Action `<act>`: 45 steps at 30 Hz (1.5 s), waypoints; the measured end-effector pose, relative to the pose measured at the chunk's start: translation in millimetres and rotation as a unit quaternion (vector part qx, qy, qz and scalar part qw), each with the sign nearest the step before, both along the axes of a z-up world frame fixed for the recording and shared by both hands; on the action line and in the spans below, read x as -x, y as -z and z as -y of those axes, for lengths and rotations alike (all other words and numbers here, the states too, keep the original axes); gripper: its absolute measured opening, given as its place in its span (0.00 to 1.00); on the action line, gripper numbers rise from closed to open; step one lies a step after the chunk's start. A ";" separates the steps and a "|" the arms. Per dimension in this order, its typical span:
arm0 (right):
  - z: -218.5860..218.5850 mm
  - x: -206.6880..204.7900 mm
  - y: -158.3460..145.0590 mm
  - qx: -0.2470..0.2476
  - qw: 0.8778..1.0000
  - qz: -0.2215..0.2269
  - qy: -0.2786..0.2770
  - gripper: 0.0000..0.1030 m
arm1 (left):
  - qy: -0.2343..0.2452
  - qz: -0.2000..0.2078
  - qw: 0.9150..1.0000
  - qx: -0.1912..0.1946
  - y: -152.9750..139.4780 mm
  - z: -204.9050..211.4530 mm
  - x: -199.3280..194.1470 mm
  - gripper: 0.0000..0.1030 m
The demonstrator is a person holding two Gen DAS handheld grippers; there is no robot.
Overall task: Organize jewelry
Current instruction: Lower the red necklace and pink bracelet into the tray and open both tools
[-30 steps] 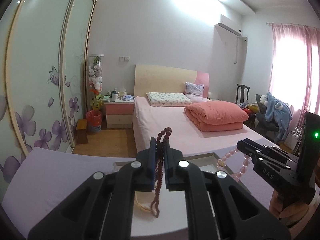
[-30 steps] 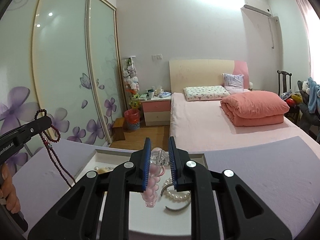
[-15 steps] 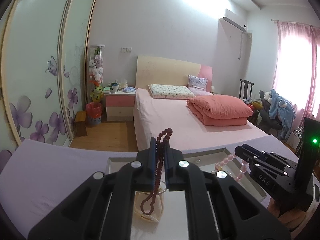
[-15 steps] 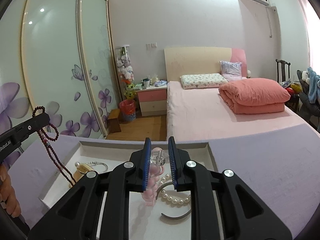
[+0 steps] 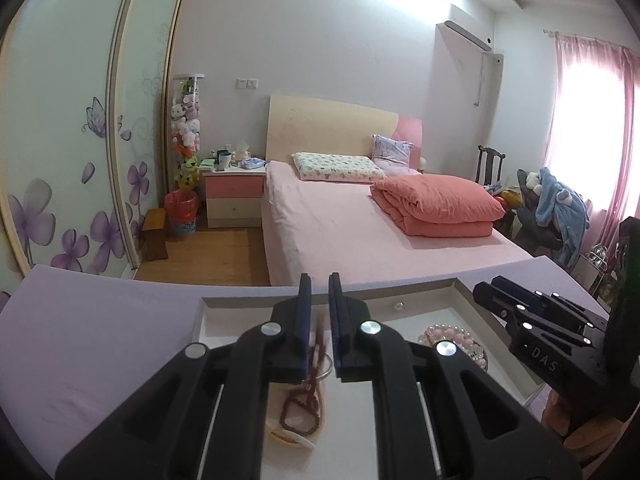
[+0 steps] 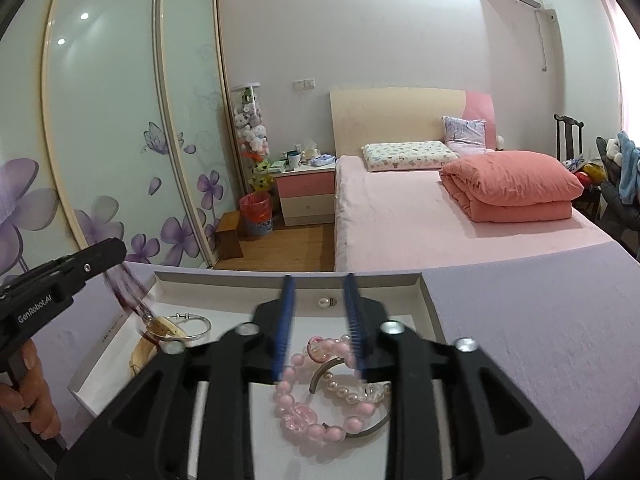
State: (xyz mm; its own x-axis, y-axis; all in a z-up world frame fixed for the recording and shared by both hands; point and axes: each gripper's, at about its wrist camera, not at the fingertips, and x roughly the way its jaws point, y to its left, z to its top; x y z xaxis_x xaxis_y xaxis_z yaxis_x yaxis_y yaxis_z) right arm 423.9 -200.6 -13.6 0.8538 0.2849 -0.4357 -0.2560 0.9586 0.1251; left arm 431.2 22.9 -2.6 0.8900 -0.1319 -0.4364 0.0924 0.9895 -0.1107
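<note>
A shallow white tray (image 5: 256, 304) (image 6: 430, 304) lies on a lilac cloth. My left gripper (image 5: 319, 292) is open; the dark red bead string (image 5: 302, 410) falls blurred between its jaws and piles on the tray floor over a cream bangle. In the right wrist view the string (image 6: 128, 292) streaks down from the left gripper (image 6: 116, 256). My right gripper (image 6: 319, 292) is open just above the pink bead bracelet (image 6: 304, 396), which lies on the tray over a pearl bracelet (image 6: 344, 390). The right gripper also shows in the left wrist view (image 5: 490, 290).
A silver bangle (image 6: 192, 328), a cream bangle (image 6: 148, 350) and a loose pearl stud (image 6: 325, 302) lie in the tray. Beyond the cloth-covered table stand a pink bed (image 5: 380, 228), a nightstand (image 5: 234, 196) and a flowered wardrobe (image 5: 80, 140).
Both grippers lowered toward the tray and opened. The pink bracelet dropped from the right gripper onto the pearl bracelet. The dark red string slipped from the left gripper and falls into the tray.
</note>
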 end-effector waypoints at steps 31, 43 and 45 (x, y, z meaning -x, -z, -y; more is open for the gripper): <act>-12.6 81.1 12.8 0.019 0.998 -0.041 -0.053 0.33 | -0.037 -0.027 0.999 0.013 18.2 -44.5 90.6 0.30; -26.8 139.3 51.9 0.056 0.983 -0.149 -0.095 0.33 | -0.050 -0.086 0.995 0.014 52.7 -67.8 137.6 0.35; -34.3 139.3 52.8 0.056 0.980 -0.161 -0.103 0.33 | -0.054 -0.090 0.994 0.015 53.2 -71.7 135.9 0.35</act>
State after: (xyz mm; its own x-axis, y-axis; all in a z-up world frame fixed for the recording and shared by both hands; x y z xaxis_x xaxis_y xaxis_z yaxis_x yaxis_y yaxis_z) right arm 284.6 -166.3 -66.5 0.5966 0.3723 -0.7109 -0.4108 0.9027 0.1280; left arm 295.3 94.6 -55.7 0.8073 -0.0549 -0.5876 -0.0384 0.9887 -0.1451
